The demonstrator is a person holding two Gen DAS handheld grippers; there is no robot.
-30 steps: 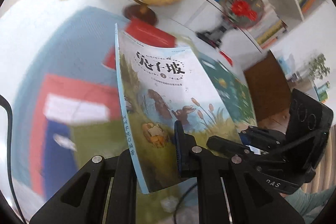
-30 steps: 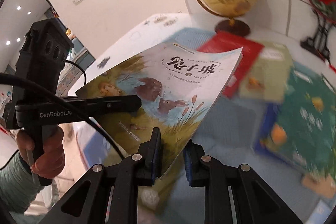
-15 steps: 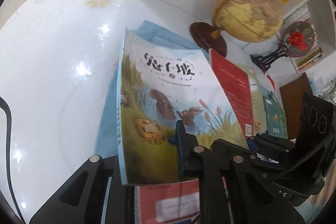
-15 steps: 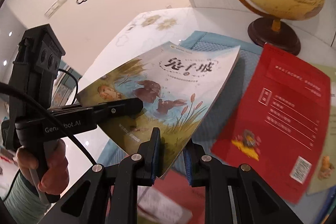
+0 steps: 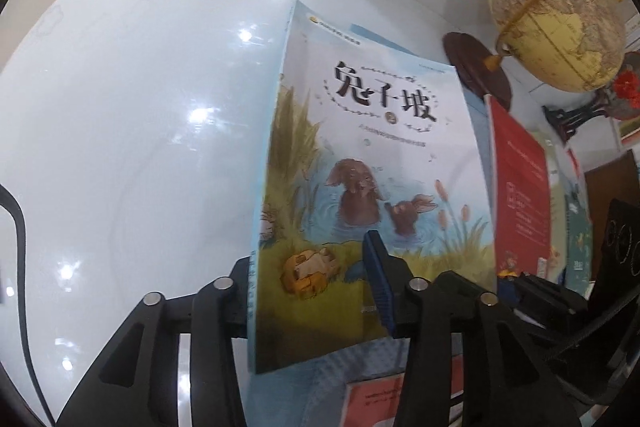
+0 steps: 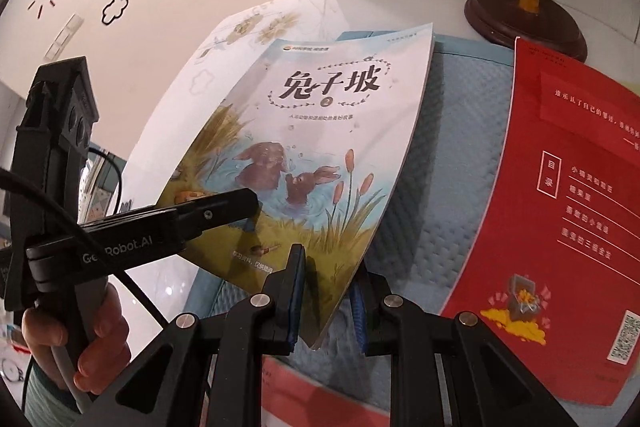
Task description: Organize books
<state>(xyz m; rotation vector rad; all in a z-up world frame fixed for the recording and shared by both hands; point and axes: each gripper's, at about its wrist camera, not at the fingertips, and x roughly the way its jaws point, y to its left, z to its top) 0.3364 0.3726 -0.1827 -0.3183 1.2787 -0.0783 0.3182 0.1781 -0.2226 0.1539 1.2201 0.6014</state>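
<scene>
The right gripper [image 6: 326, 291] clamps the rabbit book's [image 6: 320, 147] lower edge. The left gripper [image 5: 308, 279] jaws are opening around its spine edge, apparently without contact; bare white table [image 5: 140, 107] lies alongside.

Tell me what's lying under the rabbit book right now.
Under the rabbit book a quilted blue mat shows, with a red book lying beside. Whatever the cover hides directly beneath cannot be seen.

Rabbit picture book [image 6: 320, 147] — pale cover, two brown rabbits in water — tilted above blue mat; red book [image 6: 560, 187] flat beside it.
</scene>
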